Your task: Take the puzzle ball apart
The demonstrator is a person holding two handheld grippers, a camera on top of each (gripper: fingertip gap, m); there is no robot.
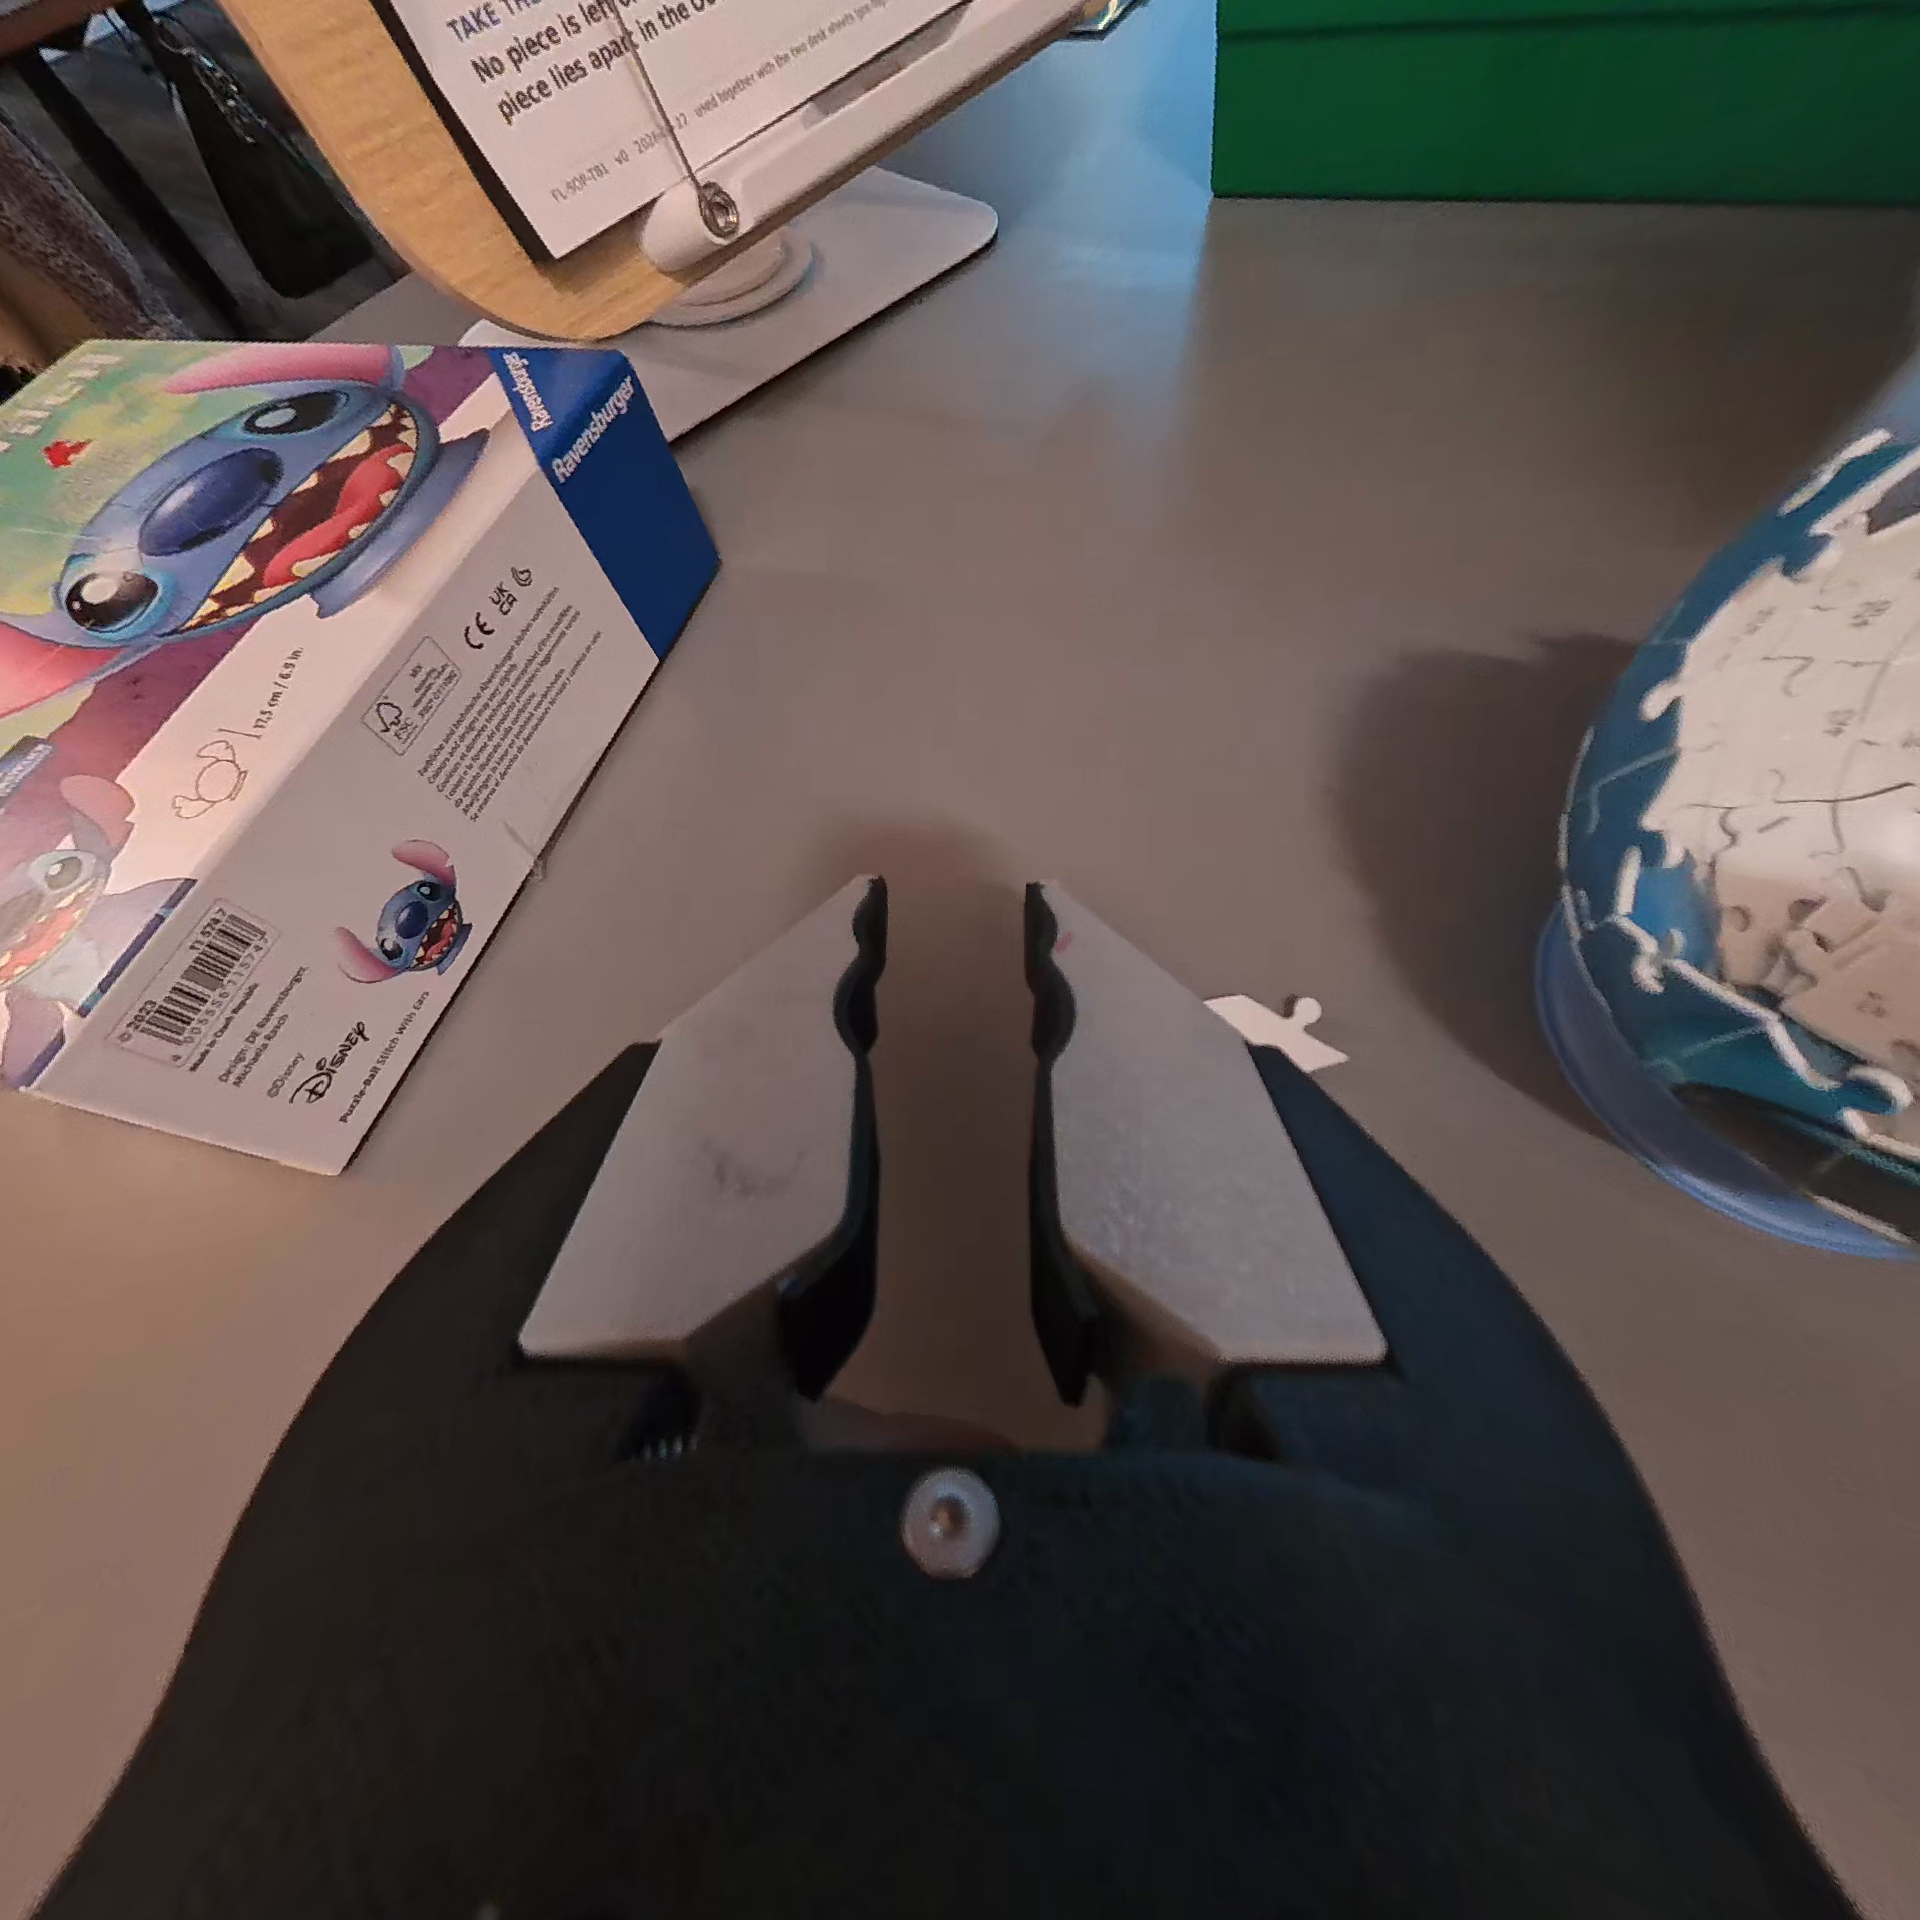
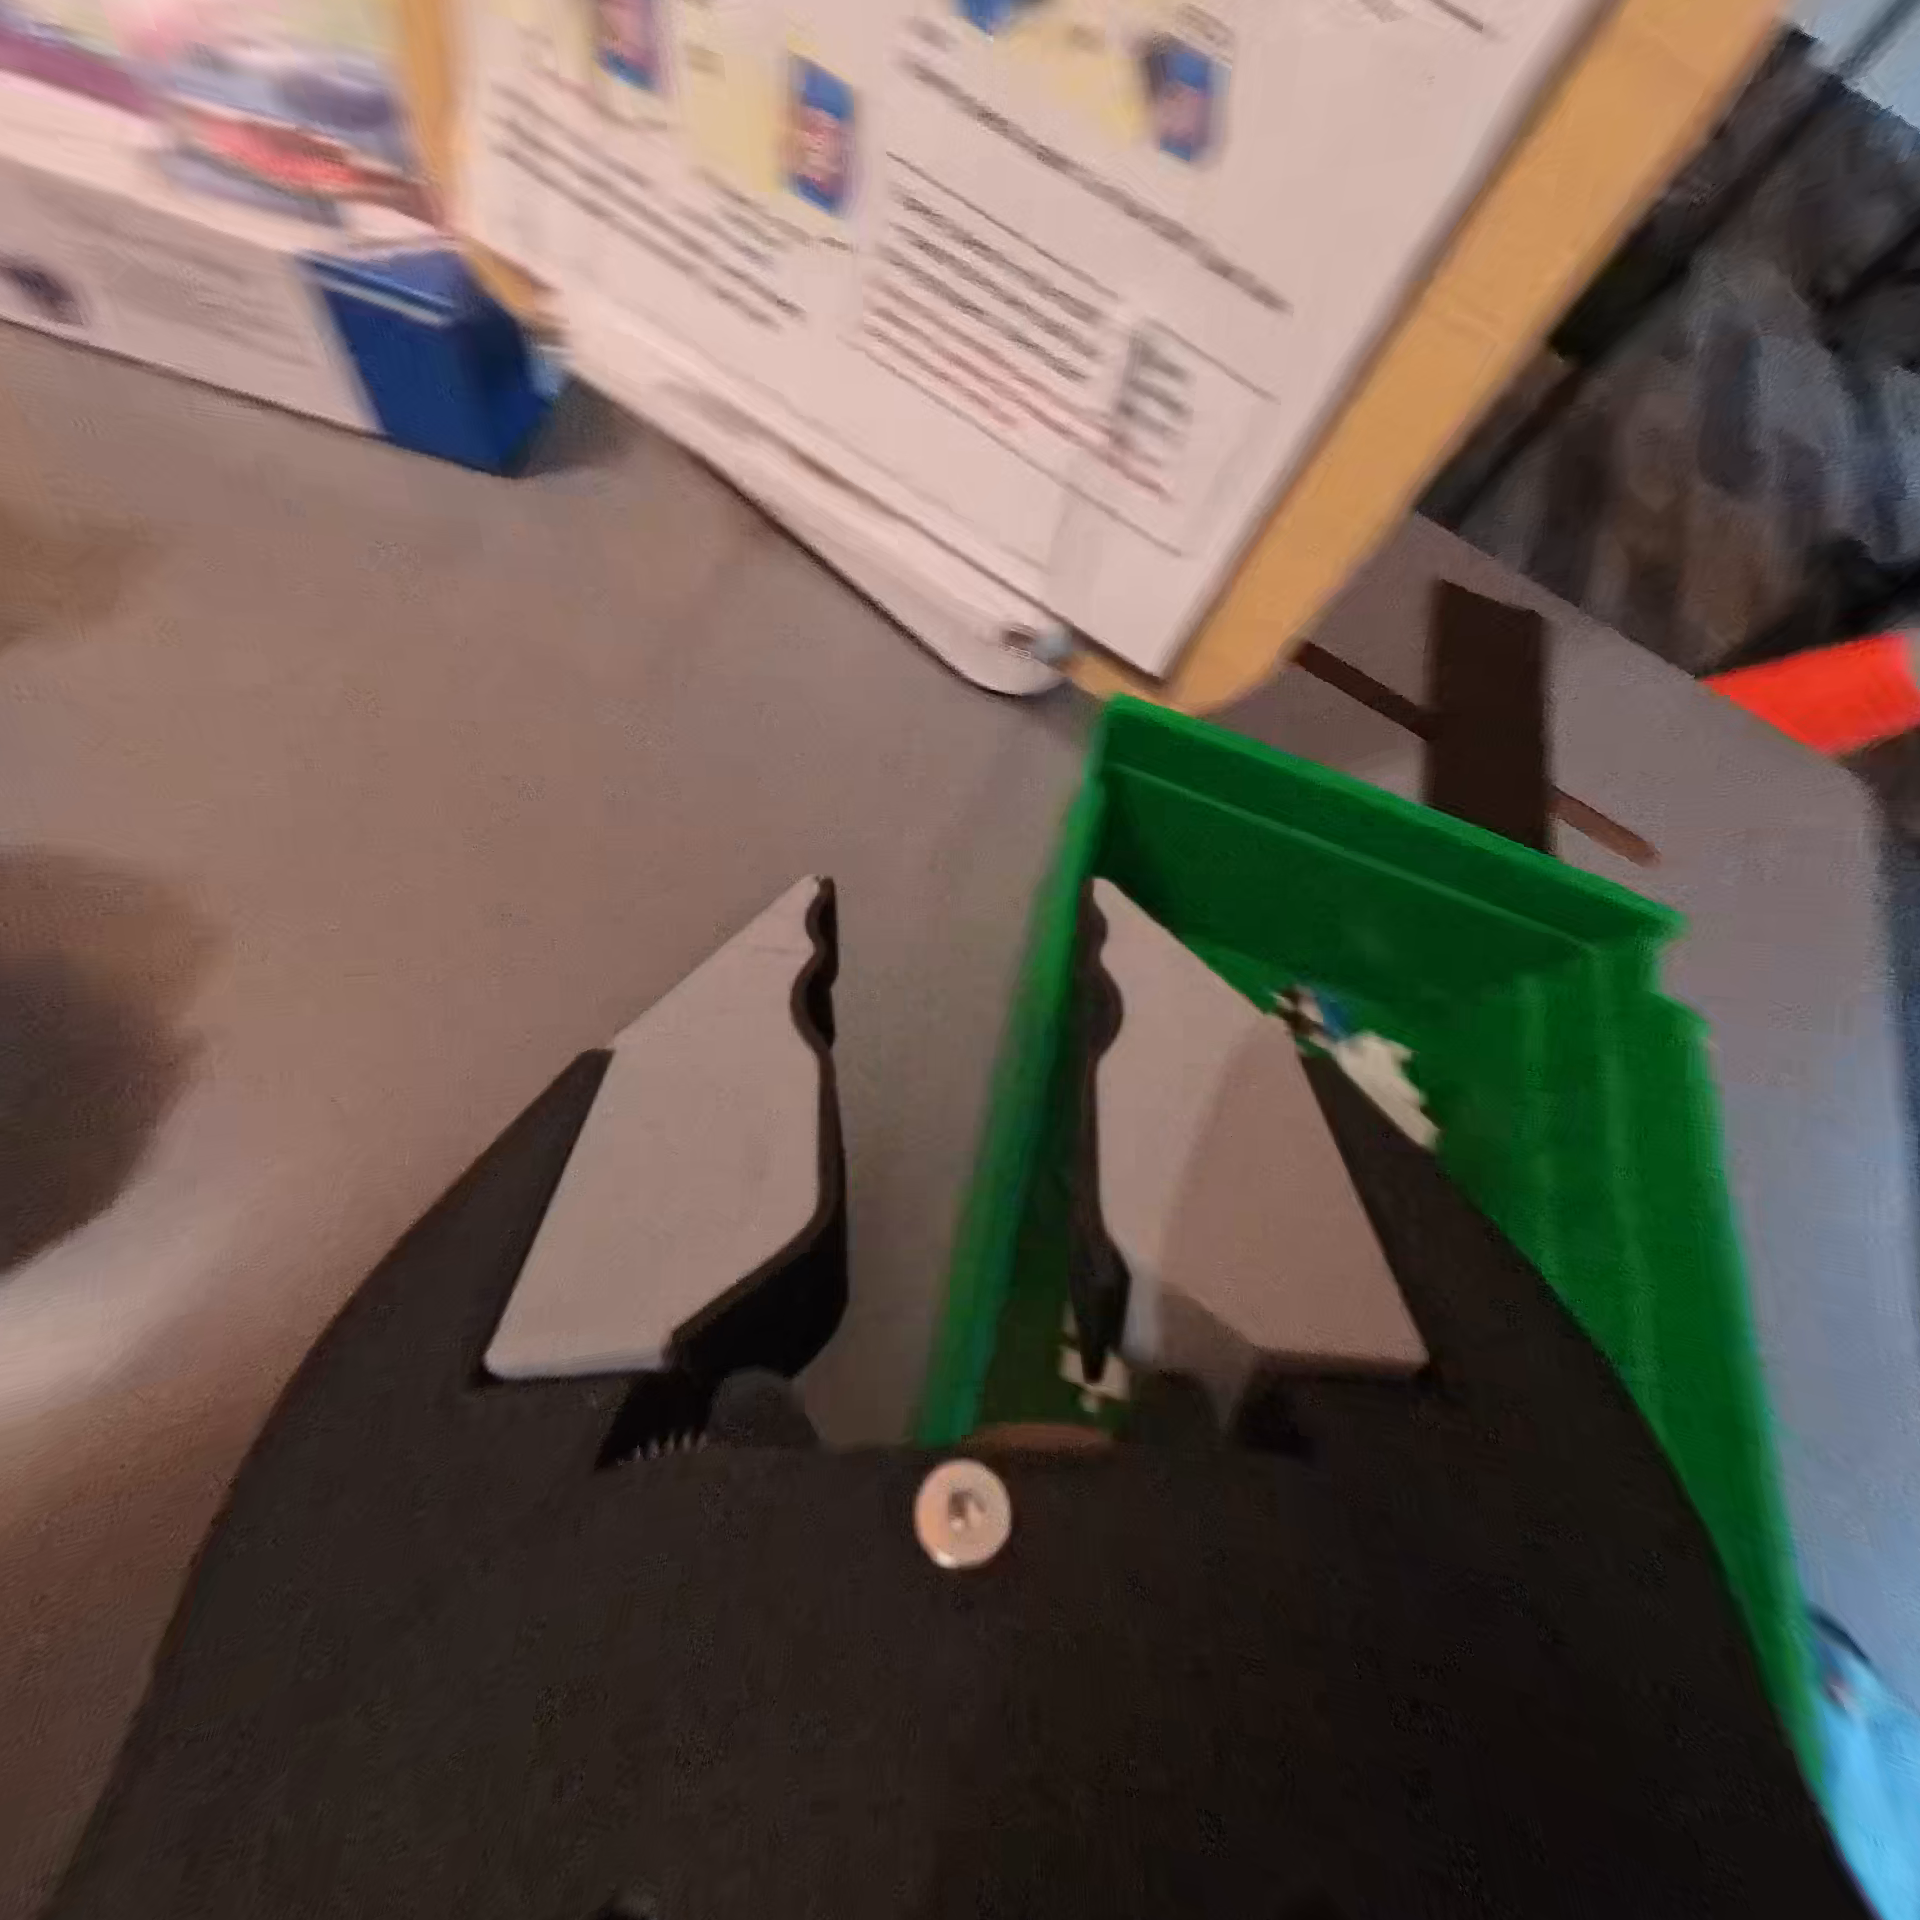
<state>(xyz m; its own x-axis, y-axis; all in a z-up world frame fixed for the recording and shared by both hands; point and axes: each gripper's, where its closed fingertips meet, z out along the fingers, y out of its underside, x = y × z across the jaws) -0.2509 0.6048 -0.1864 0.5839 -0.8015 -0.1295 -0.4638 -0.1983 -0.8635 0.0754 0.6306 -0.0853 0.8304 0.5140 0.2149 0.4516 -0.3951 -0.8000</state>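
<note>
Right gripper (image 2: 956, 914) straddles the stiff, light-looking green plastic bin's wall (image 2: 1023, 1091), jaws apart, probably not pinching; left gripper (image 1: 956, 904) gapes empty.

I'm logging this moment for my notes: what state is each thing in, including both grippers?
Left gripper: open, holding nothing, above bare table.
Right gripper: open, straddling the green bin wall, left pad clear of it.
Green bin: upright, a few puzzle pieces inside.
Puzzle ball: partly assembled, on its blue stand.
Puzzle box: lying flat.
Loose white piece: flat on the table.
</note>
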